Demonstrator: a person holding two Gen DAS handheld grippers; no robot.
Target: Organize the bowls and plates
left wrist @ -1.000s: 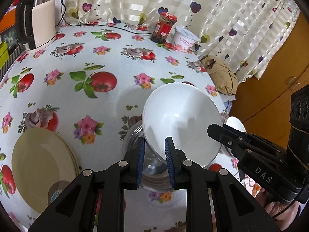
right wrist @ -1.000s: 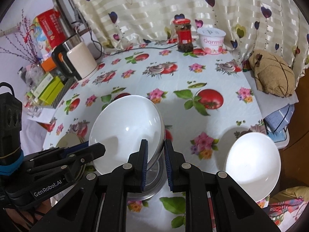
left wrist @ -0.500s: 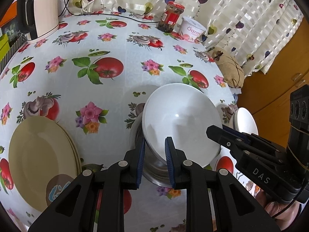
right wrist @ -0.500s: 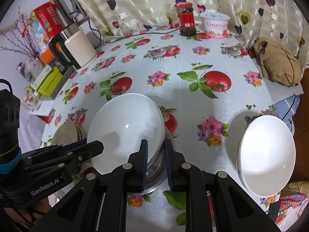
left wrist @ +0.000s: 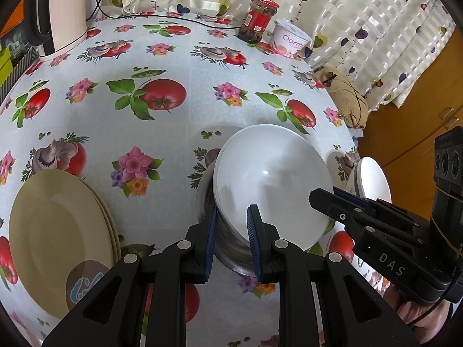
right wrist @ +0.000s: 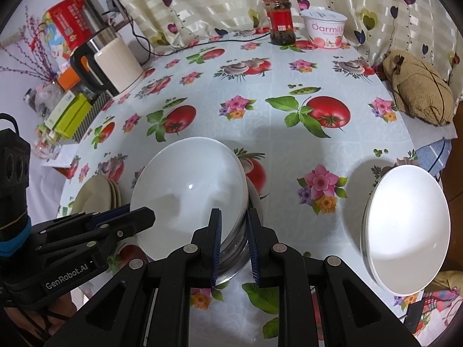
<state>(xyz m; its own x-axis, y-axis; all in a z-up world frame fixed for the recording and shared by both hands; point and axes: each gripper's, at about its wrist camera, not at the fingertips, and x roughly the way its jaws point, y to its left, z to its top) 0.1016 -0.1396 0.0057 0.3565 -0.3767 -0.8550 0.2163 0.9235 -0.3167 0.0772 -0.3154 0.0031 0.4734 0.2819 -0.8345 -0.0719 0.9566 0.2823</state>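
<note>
Both claws grip the same round white ceramic bowl (left wrist: 272,185) by opposite sides of its rim. The left claw (left wrist: 231,228) is clenched on the near edge in its own view, and the right claw (right wrist: 233,228) is clenched on the bowl's right-hand edge in its view. The bowl is tilted and sits over a shiny steel bowl (left wrist: 228,248) that stands on the bench (left wrist: 179,133), which is covered with a pale oilcloth printed with tomatoes, mushrooms and flowers. A stack of cream-coloured round plates (left wrist: 58,240) lies on the bench to the left of the bowls, apart from them. A stack of white bowls (right wrist: 405,231) rests near the bench's right edge. At the far side stand a red-lidded glass jar (right wrist: 279,20) and, just beside it, a white yoghurt tub (right wrist: 325,30). A cream electric kettle (right wrist: 113,63) stands at the far left.
</note>
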